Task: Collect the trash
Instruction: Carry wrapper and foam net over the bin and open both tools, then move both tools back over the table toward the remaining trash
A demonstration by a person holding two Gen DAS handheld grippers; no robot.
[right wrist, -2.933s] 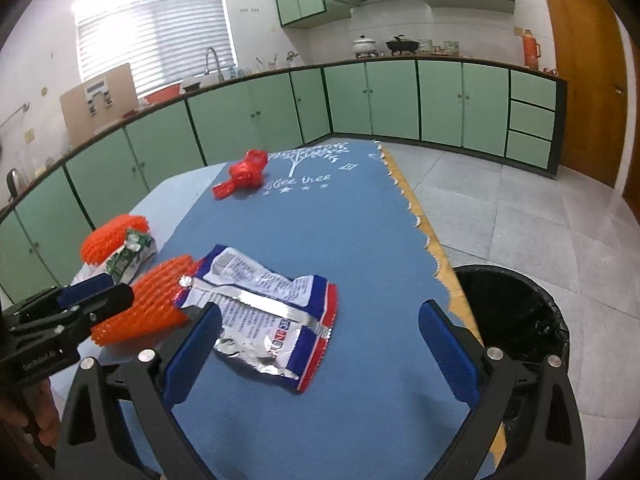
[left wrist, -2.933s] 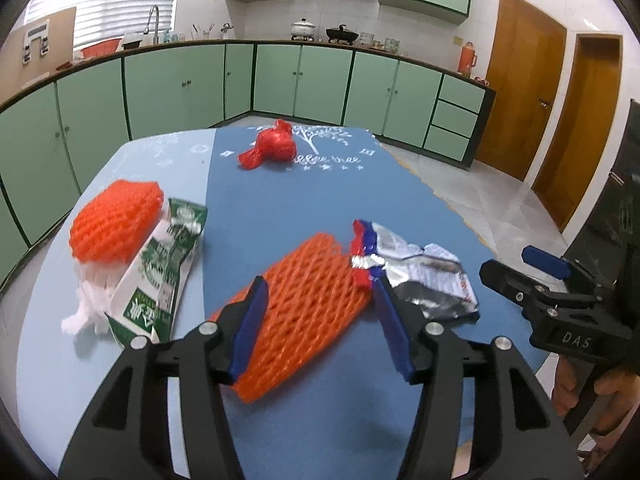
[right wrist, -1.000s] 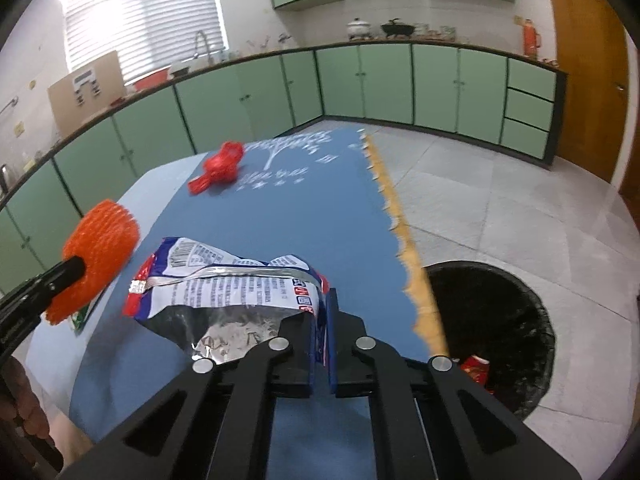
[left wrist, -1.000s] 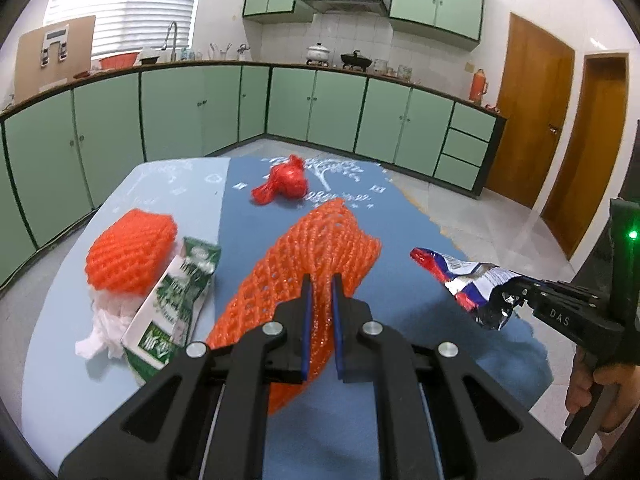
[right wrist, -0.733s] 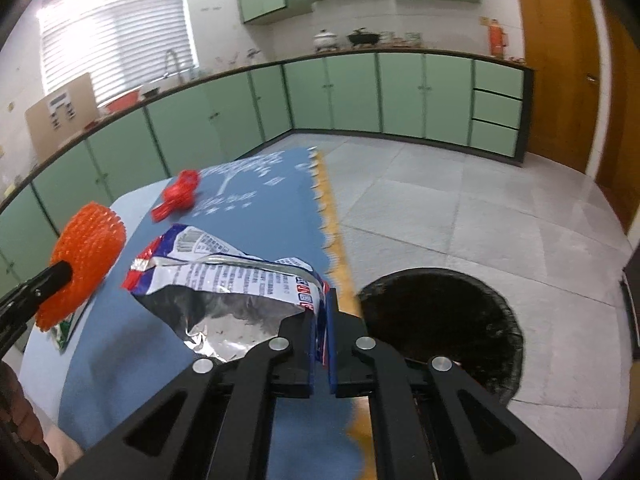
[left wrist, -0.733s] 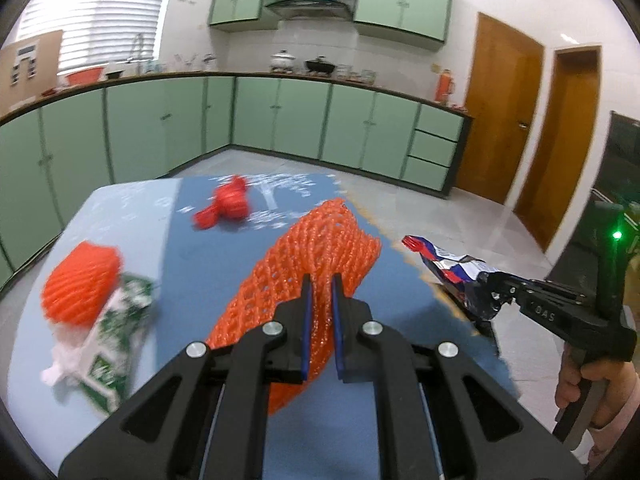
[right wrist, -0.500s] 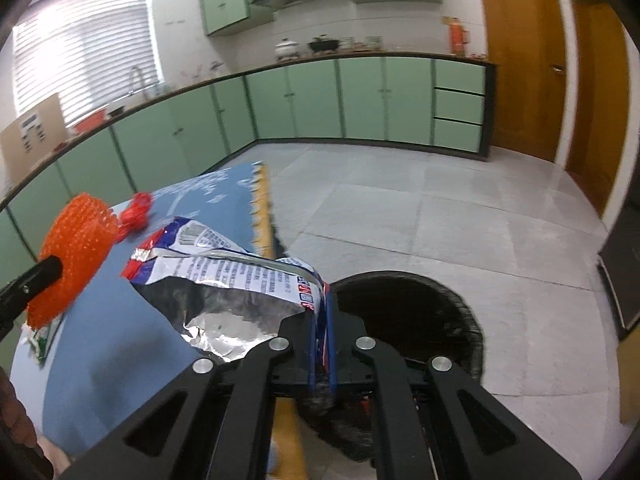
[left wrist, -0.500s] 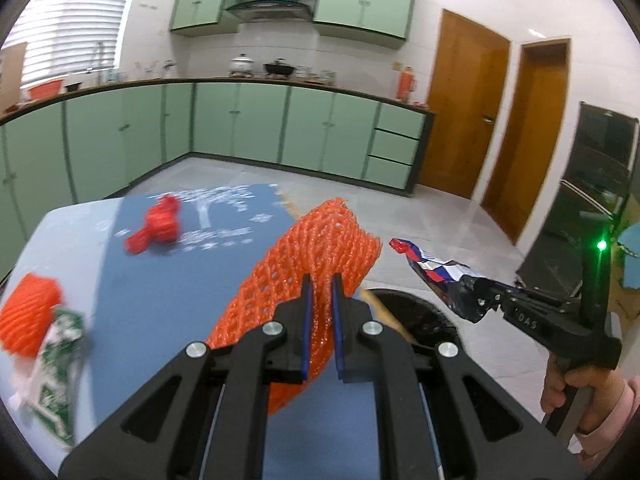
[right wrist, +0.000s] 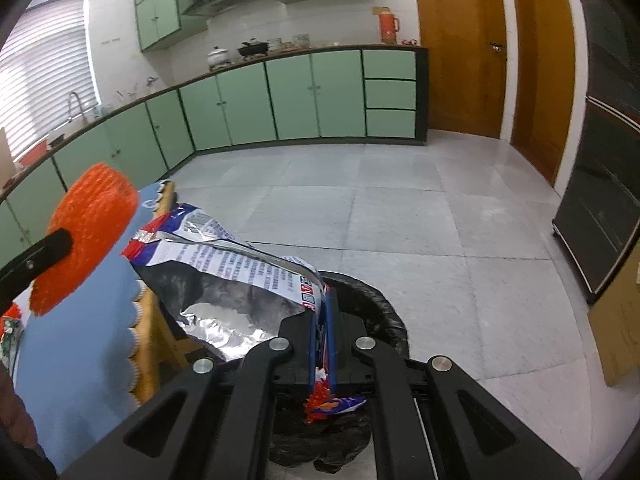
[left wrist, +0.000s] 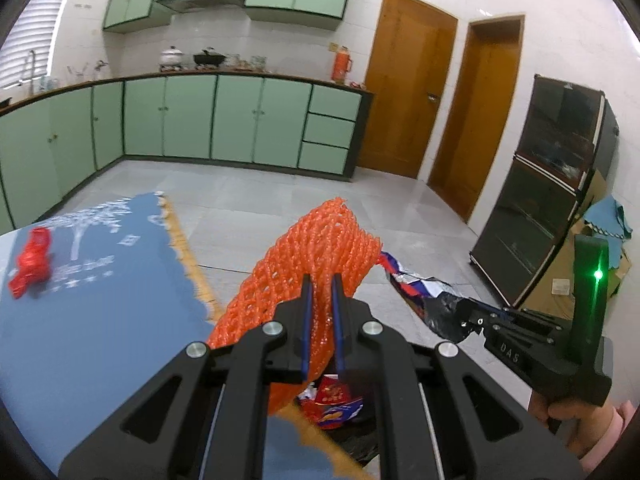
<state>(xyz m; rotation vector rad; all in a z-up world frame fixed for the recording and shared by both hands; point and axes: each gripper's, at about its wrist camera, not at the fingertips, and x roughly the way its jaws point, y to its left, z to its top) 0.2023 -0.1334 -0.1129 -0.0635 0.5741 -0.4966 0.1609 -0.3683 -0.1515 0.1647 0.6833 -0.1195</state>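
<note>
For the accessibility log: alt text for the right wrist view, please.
The right tool is shut on a crumpled foil snack wrapper, above a black-lined trash bin on the tiled floor. At left, the left tool grips an orange foam net over the blue tablecloth.

A: We note green cabinets (left wrist: 256, 120) along the wall, a pot (left wrist: 171, 56) and pan (left wrist: 210, 57) on the counter.
B: We add an orange flask (right wrist: 388, 23), two wooden doors (left wrist: 404, 96), a dark glass cabinet (left wrist: 548, 200).
</note>
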